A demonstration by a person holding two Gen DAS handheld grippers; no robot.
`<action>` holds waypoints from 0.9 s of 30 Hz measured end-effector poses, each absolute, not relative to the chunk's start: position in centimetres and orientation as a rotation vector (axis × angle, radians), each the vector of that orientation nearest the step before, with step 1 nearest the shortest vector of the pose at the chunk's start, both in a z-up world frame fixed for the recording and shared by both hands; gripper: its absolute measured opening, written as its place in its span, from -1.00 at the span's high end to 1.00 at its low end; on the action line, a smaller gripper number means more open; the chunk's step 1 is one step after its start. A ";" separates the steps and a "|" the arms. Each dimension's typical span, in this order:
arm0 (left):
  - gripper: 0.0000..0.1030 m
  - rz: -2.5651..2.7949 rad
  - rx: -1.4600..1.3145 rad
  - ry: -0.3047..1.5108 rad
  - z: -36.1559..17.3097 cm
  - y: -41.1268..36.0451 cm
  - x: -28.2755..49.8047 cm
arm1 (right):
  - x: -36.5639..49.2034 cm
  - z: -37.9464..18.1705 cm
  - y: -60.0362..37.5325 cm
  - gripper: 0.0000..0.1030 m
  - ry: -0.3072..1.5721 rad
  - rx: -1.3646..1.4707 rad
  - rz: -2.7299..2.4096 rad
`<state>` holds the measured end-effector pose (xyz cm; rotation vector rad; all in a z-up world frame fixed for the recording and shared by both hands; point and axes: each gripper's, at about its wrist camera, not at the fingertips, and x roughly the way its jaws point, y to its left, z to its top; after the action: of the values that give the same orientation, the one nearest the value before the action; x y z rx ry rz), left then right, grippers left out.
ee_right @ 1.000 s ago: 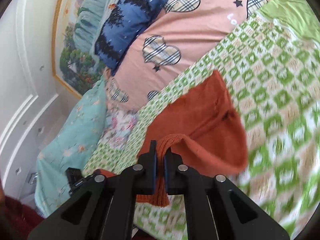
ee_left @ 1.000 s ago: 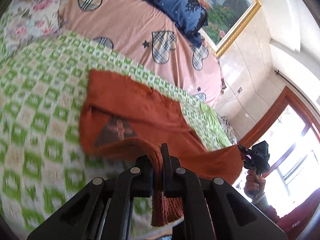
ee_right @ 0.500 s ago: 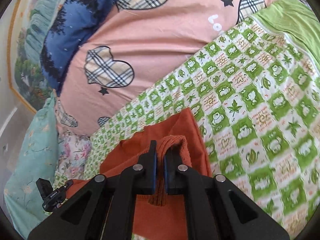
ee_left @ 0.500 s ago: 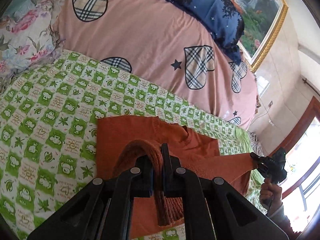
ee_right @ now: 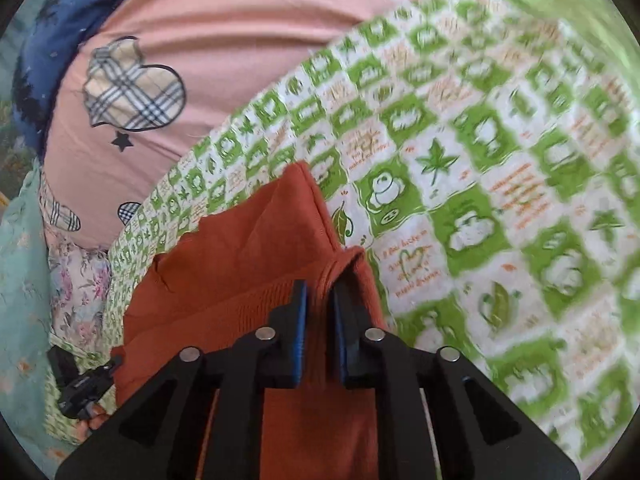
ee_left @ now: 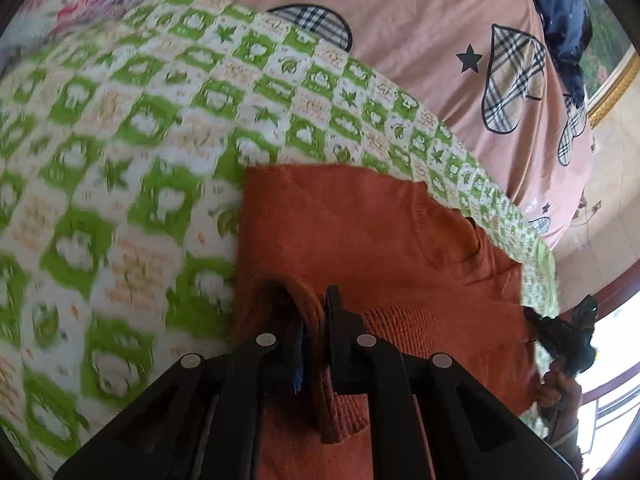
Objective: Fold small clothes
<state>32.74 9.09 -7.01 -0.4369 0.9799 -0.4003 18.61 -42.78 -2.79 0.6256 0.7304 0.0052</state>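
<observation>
**A:** Item one, the garment. Where is it lying?

**B:** Rust-orange knit sweater (ee_left: pixel 360 232), lying flat on the green checked blanket (ee_left: pixel 160 120) of the bed. Its ribbed hem is resting on top of its own body along the near side.

**A:** Long axis?

**B:** Running from one pair of tongs across to the other. The neckline notch is sitting at the far edge, pointing toward the pink quilt with plaid hearts (ee_left: pixel 400 20).

**A:** Edges and free room?

**B:** One short edge is showing straight in the left wrist view, with open blanket stretching well out beyond it. The opposite corner is showing in the right wrist view, again with wide bare blanket outside it. A strip of blanket is separating the far edge from the pink quilt.

**A:** Item two, left tongs (ee_left: pixel 314 300)?

**B:** Jaws just opening a little, with the hem corner draping over one finger and filling the gap. I cannot tell whether the pads are pressing on it.

**A:** Item three, right tongs (ee_right: pixel 320 292)?

**B:** Jaws just opening as well, standing apart and released. A fold of the hem corner is standing loosely between the blue pads (ee_right: pixel 301 336).
</observation>
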 end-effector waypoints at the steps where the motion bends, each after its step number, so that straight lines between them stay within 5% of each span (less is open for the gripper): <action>1: 0.65 -0.421 -0.454 0.972 -6.9 9.2 31.6 | 17.6 -2.1 -41.5 0.60 0.709 0.579 0.058; 4: 0.23 -0.473 -0.445 0.949 -6.1 8.3 27.3 | 17.8 -2.2 -36.2 0.58 0.810 0.424 0.269; 8: 0.20 -0.586 -0.371 0.984 -6.8 3.5 23.3 | 19.8 -4.6 -30.4 0.58 0.986 0.159 0.368; 13: 0.19 -0.584 -0.261 1.011 -7.5 0.4 25.4 | 24.8 -3.5 -32.6 0.58 0.955 0.104 0.165; 15: 0.31 -0.542 -0.259 1.009 -7.2 0.8 28.2 | 26.6 -2.3 -35.5 0.58 0.890 0.174 0.007; 22: 0.27 -0.328 -0.381 0.926 -4.1 6.8 34.7 | 22.8 -0.6 -39.2 0.55 0.756 0.448 -0.034; 25: -0.07 -0.313 -0.379 0.866 -3.2 8.0 31.7 | 20.5 -2.0 -37.3 0.53 0.786 0.475 0.033; 27: -0.08 -0.326 -0.382 0.858 -3.5 7.9 29.4 | 19.3 -2.9 -36.1 0.53 0.796 0.487 0.060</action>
<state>29.38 7.90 -3.53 -0.3817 0.8580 -0.3262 19.26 -36.14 -2.90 0.4867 0.7959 0.0598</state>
